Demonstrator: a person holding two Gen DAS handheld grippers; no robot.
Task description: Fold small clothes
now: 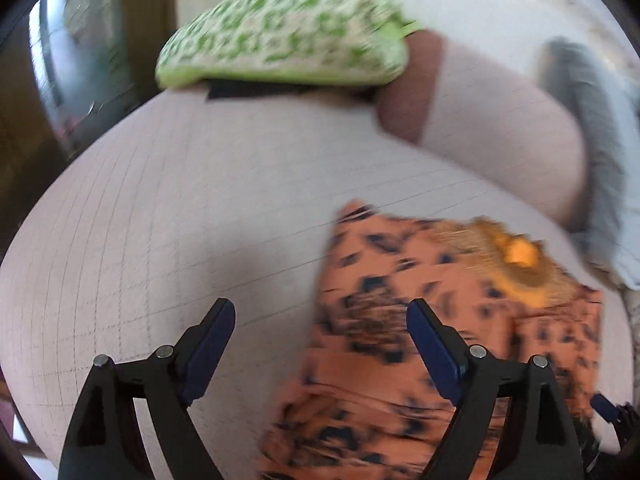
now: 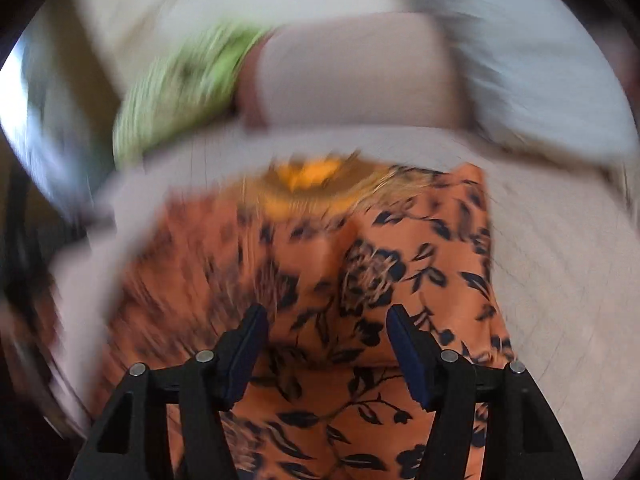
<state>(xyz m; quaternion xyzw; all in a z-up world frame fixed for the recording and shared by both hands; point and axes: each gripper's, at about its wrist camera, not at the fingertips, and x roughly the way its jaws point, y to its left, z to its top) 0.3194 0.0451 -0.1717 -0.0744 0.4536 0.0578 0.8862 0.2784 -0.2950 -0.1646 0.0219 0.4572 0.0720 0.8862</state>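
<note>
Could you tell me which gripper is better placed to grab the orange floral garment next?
Right gripper: open directly over the orange floral garment. The left gripper straddles its edge.

A pale checked cloth (image 1: 168, 208) covered the worktop, a glossy light floor (image 1: 460, 4) lay beyond, and dark wooden furniture (image 1: 144, 20) stood at the left.
</note>
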